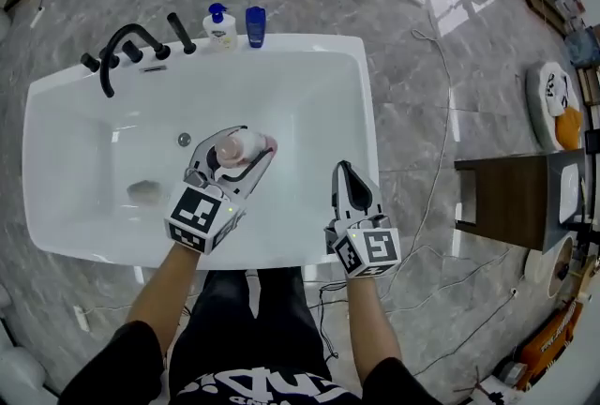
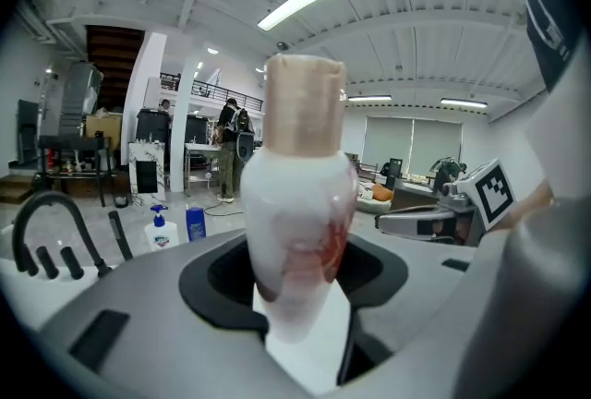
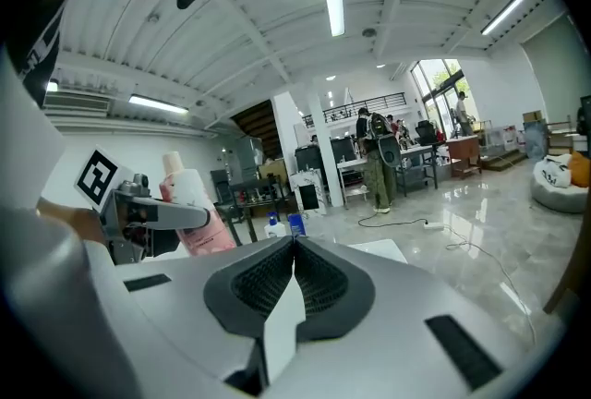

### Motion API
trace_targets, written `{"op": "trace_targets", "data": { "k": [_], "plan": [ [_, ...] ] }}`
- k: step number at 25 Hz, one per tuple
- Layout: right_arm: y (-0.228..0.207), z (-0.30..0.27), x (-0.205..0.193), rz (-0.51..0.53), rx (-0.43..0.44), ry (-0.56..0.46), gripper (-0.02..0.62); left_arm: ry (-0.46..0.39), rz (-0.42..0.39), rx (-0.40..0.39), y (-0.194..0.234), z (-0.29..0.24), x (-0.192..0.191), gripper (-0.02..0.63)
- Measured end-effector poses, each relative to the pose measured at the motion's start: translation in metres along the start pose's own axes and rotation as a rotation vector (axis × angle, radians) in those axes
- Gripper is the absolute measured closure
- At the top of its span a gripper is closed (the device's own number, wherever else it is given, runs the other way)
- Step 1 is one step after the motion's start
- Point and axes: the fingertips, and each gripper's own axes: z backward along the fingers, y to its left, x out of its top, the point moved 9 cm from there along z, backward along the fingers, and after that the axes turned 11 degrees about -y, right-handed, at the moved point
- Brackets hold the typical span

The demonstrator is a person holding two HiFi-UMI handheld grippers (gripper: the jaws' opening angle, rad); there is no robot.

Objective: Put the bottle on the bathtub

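A pinkish-white bottle point(image 1: 240, 148) with a tan cap is held in my left gripper point(image 1: 246, 153) above the inside of the white bathtub point(image 1: 309, 75). In the left gripper view the bottle point(image 2: 297, 231) stands upright between the jaws, which are shut on its body. My right gripper point(image 1: 344, 176) hovers over the tub's near right rim, its jaws shut with nothing between them. From the right gripper view the bottle point(image 3: 189, 214) and the left gripper point(image 3: 152, 214) show at the left.
A black tap point(image 1: 122, 49) with handles sits on the tub's far left rim. A white pump bottle point(image 1: 220, 26) and a blue bottle point(image 1: 255, 26) stand on the far rim. A dark wooden stool point(image 1: 511, 200) is on the floor at right, with cables around.
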Motion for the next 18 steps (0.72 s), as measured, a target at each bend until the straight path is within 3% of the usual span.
{"op": "trace_targets", "data": {
  "k": [11, 18],
  "plan": [
    [-0.037, -0.067, -0.081, -0.025, 0.088, 0.008, 0.569, 0.058, -0.013, 0.023, 0.030, -0.059, -0.086, 0.380],
    [-0.056, -0.087, -0.095, -0.031, 0.087, 0.012, 0.570, 0.061, -0.010, 0.048, 0.043, -0.095, -0.109, 0.379]
  ]
}}
